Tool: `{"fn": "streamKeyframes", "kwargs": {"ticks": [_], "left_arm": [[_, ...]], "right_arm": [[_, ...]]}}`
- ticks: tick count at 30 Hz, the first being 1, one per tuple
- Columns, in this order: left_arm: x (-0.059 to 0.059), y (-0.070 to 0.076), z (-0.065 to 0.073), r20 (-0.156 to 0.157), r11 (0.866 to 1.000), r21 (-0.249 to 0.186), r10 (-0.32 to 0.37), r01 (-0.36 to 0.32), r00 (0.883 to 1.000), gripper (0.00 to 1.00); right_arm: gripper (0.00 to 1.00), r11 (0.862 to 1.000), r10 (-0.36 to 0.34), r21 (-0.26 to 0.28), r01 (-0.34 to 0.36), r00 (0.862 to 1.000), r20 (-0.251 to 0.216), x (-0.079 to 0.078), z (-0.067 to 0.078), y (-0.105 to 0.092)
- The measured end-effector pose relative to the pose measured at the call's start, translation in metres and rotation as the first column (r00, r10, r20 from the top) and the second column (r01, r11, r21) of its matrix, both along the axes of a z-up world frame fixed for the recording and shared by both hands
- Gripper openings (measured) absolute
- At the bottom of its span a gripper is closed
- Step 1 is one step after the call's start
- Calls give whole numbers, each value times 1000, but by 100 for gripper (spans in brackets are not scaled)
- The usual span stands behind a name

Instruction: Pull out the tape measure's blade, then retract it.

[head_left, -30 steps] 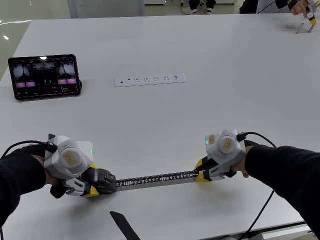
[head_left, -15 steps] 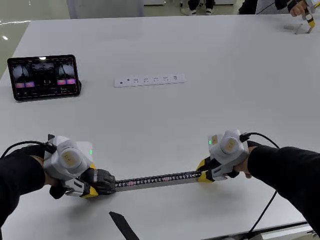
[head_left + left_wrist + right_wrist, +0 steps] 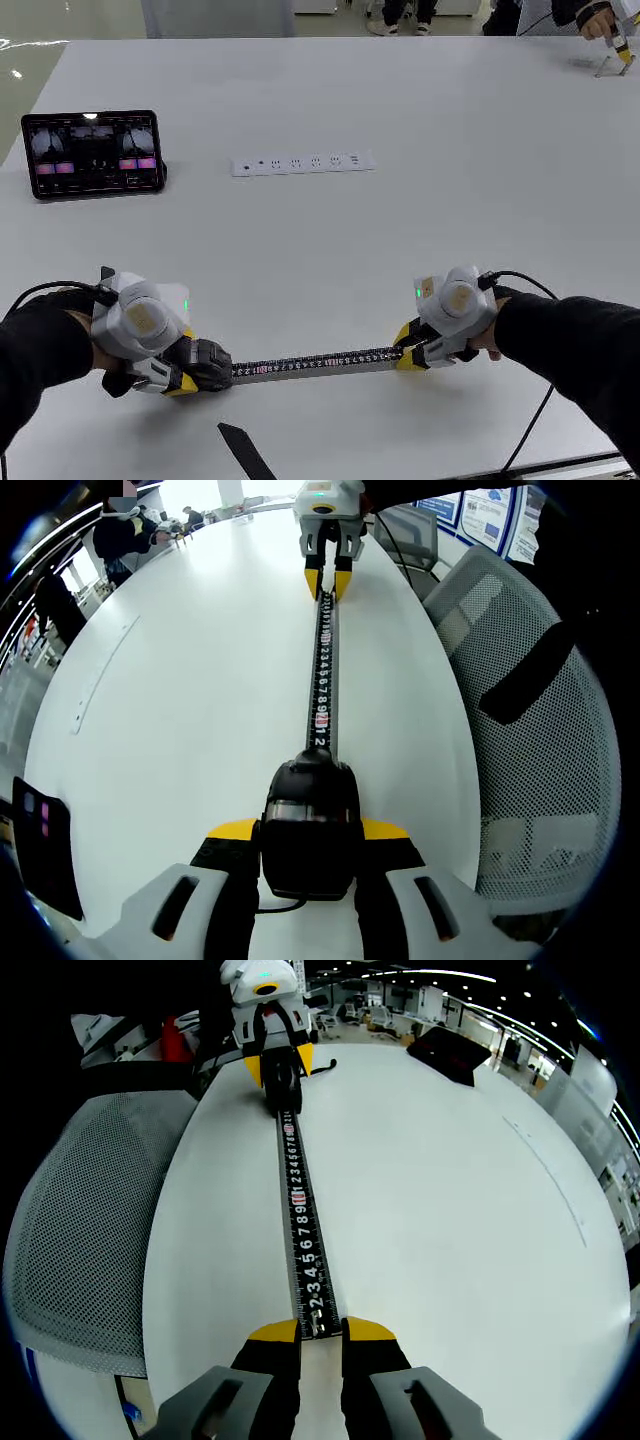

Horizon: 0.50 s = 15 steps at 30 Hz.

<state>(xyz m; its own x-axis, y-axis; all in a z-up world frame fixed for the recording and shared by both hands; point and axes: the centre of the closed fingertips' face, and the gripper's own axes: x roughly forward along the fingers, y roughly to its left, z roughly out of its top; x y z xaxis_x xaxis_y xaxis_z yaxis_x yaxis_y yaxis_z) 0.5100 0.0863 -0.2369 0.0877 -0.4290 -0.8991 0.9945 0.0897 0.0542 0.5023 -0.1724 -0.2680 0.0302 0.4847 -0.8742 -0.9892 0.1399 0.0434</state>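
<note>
Where closed in from 9 and 3 o'clock in the left gripper view, yellow-tipped fingers point(image 3: 232, 831) of the left gripper point(image 3: 308, 832) tight against both flanks of the black tape measure case point(image 3: 310, 800), no gap on either side. Out of the case mouth toward 12 o'clock: the blade point(image 3: 322, 670), extended, dark with white and red numerals, dead straight to the far gripper at the top.

Seen from the right gripper view, fingers point(image 3: 370, 1332) of the right gripper point(image 3: 320, 1332) narrow at 6 o'clock, pinched on the blade's free end just by the lowest numerals. Beyond them, blade stretching to 12 o'clock and ending at the case in the opposite jaws. Touching the white table point(image 3: 400, 100) or riding just above it: cannot tell.

From the head view, case at 7 o'clock, blade's held end at 5 o'clock, blade level between the two along the near edge. Behind each gripper, a hand in a black sleeve and a black cable point(image 3: 525, 275) looping away. Loose black strap point(image 3: 245, 452) at 6 o'clock, near the table edge. Farther out, white power strip point(image 3: 303, 162) just above centre toward 12 o'clock, well apart from the blade. Tablet point(image 3: 92, 153) at 10 o'clock, screen lit. Another person's hand point(image 3: 598, 15) with a tool at the far 1 o'clock corner. Grey mesh chair point(image 3: 540, 760) at 3 o'clock of the left gripper view.
</note>
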Motion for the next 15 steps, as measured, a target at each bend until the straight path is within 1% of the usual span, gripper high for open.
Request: {"fn": "streamKeyframes", "kwargs": {"ticks": [3,6,15], "left_arm": [[0,0,0,5,1000,0,-7,7,1000,31],[1,0,1,6,1000,-3,-9,9,1000,32],[1,1,1,-1,1000,0,-16,16,1000,32]], "right_arm": [[11,999,30,-18,-30,1000,7,0,0,1],[11,999,30,-24,-30,1000,2,0,0,1],[12,998,46,-37,-45,999,10,-1,0,0]]}}
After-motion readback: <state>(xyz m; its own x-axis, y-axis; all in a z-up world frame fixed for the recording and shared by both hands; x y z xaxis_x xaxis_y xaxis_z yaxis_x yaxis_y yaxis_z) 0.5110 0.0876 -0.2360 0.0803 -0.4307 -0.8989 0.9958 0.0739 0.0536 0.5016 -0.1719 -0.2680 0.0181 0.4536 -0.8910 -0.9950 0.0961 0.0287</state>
